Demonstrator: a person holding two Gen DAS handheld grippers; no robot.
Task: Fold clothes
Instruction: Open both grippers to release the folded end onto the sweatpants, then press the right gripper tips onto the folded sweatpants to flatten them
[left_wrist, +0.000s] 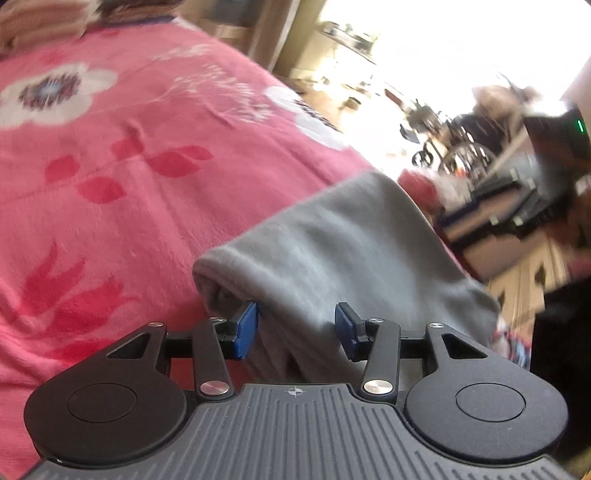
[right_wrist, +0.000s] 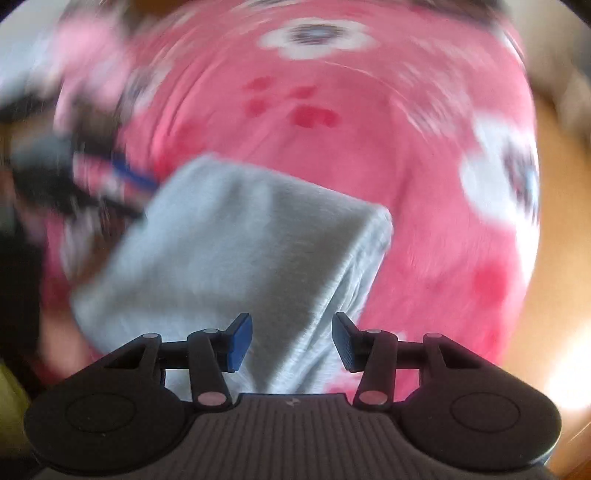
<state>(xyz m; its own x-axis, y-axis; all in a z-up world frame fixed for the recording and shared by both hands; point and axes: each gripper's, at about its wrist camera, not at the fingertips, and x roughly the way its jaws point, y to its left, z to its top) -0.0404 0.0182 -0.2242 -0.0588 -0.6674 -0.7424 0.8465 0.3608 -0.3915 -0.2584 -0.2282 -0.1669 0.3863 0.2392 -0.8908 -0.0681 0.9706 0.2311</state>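
A folded grey garment (left_wrist: 332, 251) lies on a pink flowered blanket (left_wrist: 110, 166). In the left wrist view its near end, creased into pleats, reaches in between the blue pads (left_wrist: 245, 330) of my left gripper (left_wrist: 295, 330). The jaws stand apart and do not pinch the cloth. In the blurred right wrist view the same grey garment (right_wrist: 236, 240) lies as a thick rectangle on the pink blanket (right_wrist: 424, 166). Its near corner runs under my right gripper (right_wrist: 291, 341), whose jaws stand apart over the cloth without squeezing it.
The blanket's edge drops off at the right in the left wrist view, with a cluttered bright room (left_wrist: 480, 129) beyond it. In the right wrist view dark blurred shapes (right_wrist: 55, 166) sit at the left and a wooden floor (right_wrist: 546, 295) shows at the right.
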